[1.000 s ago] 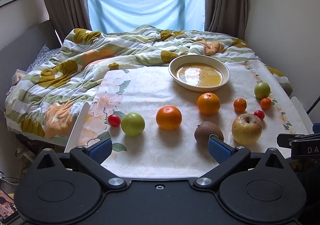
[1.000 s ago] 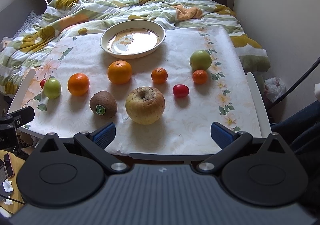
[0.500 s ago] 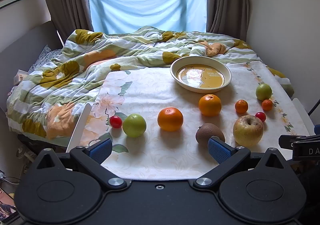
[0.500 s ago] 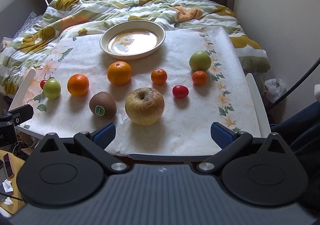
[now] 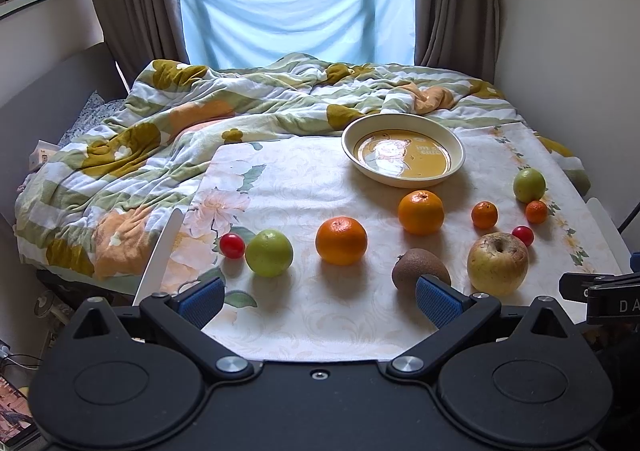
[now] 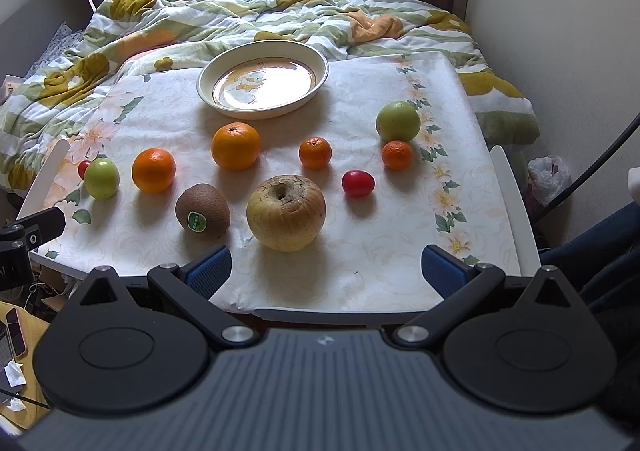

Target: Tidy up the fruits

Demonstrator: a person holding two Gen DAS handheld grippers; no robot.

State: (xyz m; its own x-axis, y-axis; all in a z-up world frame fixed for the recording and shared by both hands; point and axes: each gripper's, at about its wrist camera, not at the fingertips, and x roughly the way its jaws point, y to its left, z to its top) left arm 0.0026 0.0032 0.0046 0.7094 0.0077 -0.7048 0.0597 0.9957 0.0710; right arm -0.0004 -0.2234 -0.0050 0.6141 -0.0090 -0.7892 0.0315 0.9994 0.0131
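Several fruits lie on a white floral table (image 5: pixel 304 315). A cream bowl (image 5: pixel 403 155) (image 6: pixel 263 79) with a yellow inside stands empty at the back. In the right wrist view a yellow apple (image 6: pixel 285 213), a kiwi (image 6: pixel 202 211), two oranges (image 6: pixel 235 145) (image 6: pixel 153 170), two mandarins (image 6: pixel 315 152) (image 6: pixel 397 155), two green apples (image 6: pixel 398 121) (image 6: pixel 101 178) and a red tomato (image 6: pixel 358 183) show. My left gripper (image 5: pixel 319 297) is open and empty at the table's front edge. My right gripper (image 6: pixel 326 270) is open and empty, just in front of the yellow apple.
A rumpled flowered quilt (image 5: pixel 168 131) covers the bed behind the table. A second red tomato (image 5: pixel 232 245) lies beside the left green apple (image 5: pixel 268 253). A wall stands close on the right. A phone (image 6: pixel 15 332) lies low at the left.
Both views shifted slightly; the left camera tilted up a little so the fruits sit lower in frame. No fruit has moved.
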